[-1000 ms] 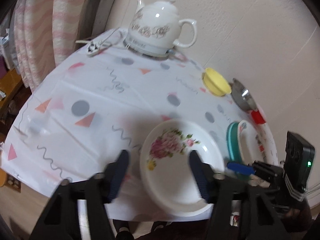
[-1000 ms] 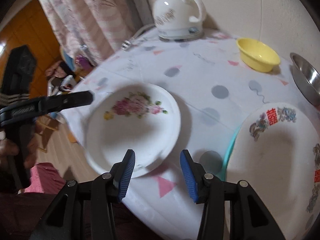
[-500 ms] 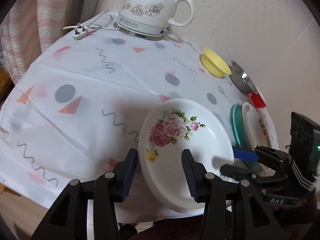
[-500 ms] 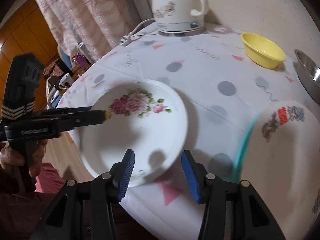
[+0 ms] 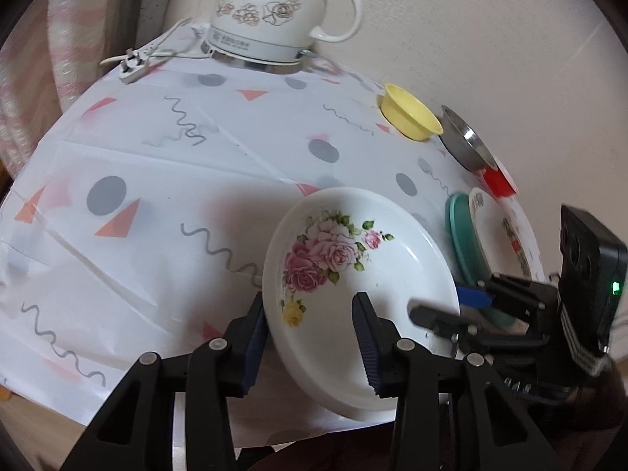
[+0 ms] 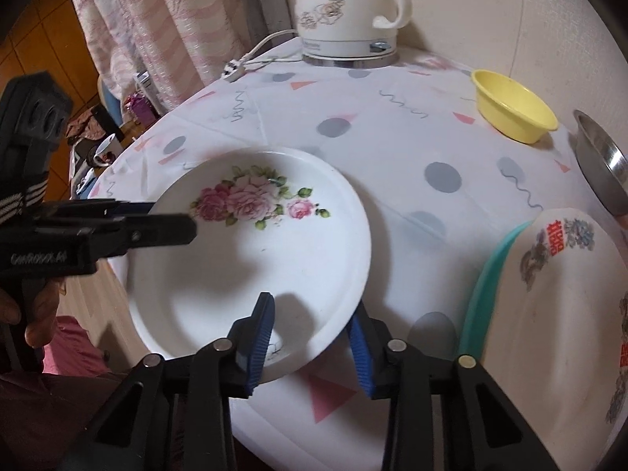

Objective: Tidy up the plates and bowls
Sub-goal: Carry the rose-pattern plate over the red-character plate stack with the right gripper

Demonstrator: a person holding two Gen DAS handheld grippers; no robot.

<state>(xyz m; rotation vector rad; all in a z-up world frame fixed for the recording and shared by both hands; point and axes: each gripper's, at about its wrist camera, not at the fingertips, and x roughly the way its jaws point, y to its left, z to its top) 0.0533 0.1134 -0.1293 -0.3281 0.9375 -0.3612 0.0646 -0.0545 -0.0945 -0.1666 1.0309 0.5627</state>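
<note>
You are bracketing the white, rose-printed ceramic soup plate (image 6: 251, 251) from two sides: your left gripper (image 5: 310, 337) has one finger (image 5: 253, 337) outside the rim and the other (image 5: 365, 337) inside the well, and your right gripper (image 6: 310, 337) is straddling the near rim the same way. Both sets of jaws have just been closing with the rim between them; they are looking narrow and snug on it, though the actual pad contact is hard to confirm. The plate is sitting tilted, one edge lifted off the patterned white tablecloth (image 5: 157, 180), partly overhanging the table edge nearest you. Risks, as I am judging them: glazed ceramic is slippery, so a thin rim pinch may be letting it swing or slide out; uneven lifting between your hands could be twisting it loose; a drop here means the floor. Swinging it beyond your right fingers could be clipping the stack there. Count: one rose plate; one white plate with red characters (image 6: 565, 314) resting on one teal plate (image 6: 482, 282); one yellow plastic bowl (image 6: 510, 106); one steel bowl (image 6: 600, 165); one red item (image 5: 498, 182), unidentifiable; one white floral kettle (image 6: 349, 11).
</note>
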